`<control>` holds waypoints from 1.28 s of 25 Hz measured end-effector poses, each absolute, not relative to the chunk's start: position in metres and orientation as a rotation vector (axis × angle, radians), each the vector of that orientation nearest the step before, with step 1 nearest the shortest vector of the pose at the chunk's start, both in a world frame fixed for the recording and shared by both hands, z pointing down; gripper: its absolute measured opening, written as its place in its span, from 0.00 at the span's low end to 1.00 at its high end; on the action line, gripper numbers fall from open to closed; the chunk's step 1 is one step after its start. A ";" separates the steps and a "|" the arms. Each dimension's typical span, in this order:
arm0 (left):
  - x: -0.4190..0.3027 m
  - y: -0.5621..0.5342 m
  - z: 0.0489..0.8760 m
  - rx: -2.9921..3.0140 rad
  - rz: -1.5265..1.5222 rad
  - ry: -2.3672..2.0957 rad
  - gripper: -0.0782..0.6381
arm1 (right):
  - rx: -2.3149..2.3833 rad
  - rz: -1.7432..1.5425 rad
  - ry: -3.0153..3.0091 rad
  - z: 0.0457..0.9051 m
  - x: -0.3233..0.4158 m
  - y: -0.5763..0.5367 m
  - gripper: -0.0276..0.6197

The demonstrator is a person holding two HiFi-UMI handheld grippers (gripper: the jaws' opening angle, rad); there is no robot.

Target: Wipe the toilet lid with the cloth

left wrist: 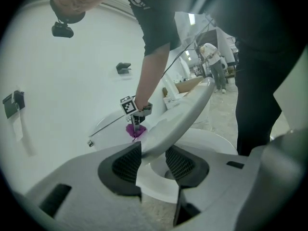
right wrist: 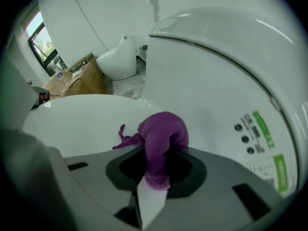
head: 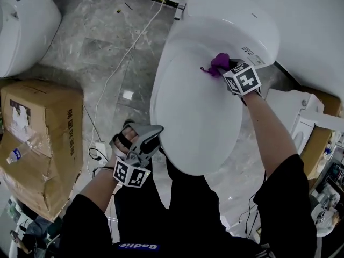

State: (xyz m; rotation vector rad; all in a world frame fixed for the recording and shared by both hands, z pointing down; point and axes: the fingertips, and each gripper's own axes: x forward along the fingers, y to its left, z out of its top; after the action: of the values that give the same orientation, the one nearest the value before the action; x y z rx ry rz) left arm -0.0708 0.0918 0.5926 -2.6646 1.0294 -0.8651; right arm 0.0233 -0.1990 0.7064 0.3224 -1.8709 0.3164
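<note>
The white toilet lid (head: 196, 106) fills the middle of the head view, lifted at its near edge. My left gripper (head: 144, 144) is shut on that front edge of the lid (left wrist: 178, 119), whose rim sits between the two dark pads (left wrist: 126, 163). My right gripper (head: 228, 70) points steeply down at the lid's far end near the hinge, shut on a bunched purple cloth (right wrist: 161, 141). The cloth (head: 217, 64) presses on the lid surface (right wrist: 91, 117), and a loose corner trails to the left. In the left gripper view the cloth (left wrist: 134, 131) shows under the right gripper (left wrist: 136, 124).
The toilet's tank (head: 236, 20) with a printed label (right wrist: 264, 143) rises just behind the cloth. A second toilet (head: 24, 23) stands at far left, a cardboard box (head: 40, 138) with a water bottle (head: 16, 153) beside it. A white cable (head: 121, 63) crosses the marble floor.
</note>
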 end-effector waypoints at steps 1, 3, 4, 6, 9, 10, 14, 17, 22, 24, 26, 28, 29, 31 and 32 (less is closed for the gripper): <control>-0.071 0.092 0.593 -2.665 -0.872 1.026 0.31 | 0.343 0.329 -1.865 0.707 0.038 -0.200 0.19; -0.071 0.092 0.592 -2.665 -0.887 1.021 0.31 | 0.383 0.355 -1.854 0.707 0.066 -0.202 0.19; -0.071 0.092 0.592 -2.666 -0.894 1.019 0.31 | 0.403 0.371 -1.850 0.707 0.079 -0.202 0.19; -0.071 0.091 0.592 -2.667 -0.905 1.011 0.32 | 0.445 0.407 -1.846 0.708 0.102 -0.202 0.19; -0.070 0.091 0.593 -2.672 -0.922 0.985 0.32 | 0.497 0.452 -1.854 0.705 0.122 -0.200 0.19; -0.070 0.091 0.593 -2.674 -0.928 0.975 0.32 | 0.503 0.458 -1.858 0.704 0.123 -0.199 0.19; -0.068 0.090 0.591 -2.690 -0.952 0.925 0.33 | 0.457 0.428 -1.884 0.698 0.101 -0.191 0.19; -0.067 0.090 0.592 -2.704 -0.961 0.877 0.33 | 0.412 0.407 -1.917 0.694 0.070 -0.186 0.19; -0.065 0.090 0.591 -2.723 -0.961 0.827 0.34 | 0.354 0.390 -1.976 0.691 0.009 -0.178 0.19; -0.064 0.089 0.592 -2.735 -0.954 0.814 0.34 | 0.333 0.385 -1.998 0.689 -0.015 -0.174 0.19; -0.064 0.090 0.592 -2.748 -0.943 0.796 0.35 | 0.312 0.379 -2.017 0.687 -0.039 -0.168 0.19; -0.064 0.090 0.592 -2.759 -0.933 0.769 0.35 | 0.291 0.364 -2.030 0.686 -0.060 -0.161 0.19; -0.064 0.091 0.592 -2.765 -0.928 0.755 0.35 | 0.281 0.357 -2.035 0.685 -0.069 -0.158 0.19; -0.064 0.092 0.592 -2.778 -0.918 0.727 0.36 | 0.265 0.351 -2.044 0.683 -0.086 -0.151 0.19; -0.064 0.092 0.592 -2.785 -0.914 0.712 0.36 | 0.260 0.351 -2.049 0.682 -0.094 -0.147 0.19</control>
State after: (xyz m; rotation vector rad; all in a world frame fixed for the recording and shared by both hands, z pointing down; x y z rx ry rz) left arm -0.0640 0.0921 0.5919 -2.7847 0.7123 -0.9140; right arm -0.0939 -0.1474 0.6822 0.2599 -2.0491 0.3509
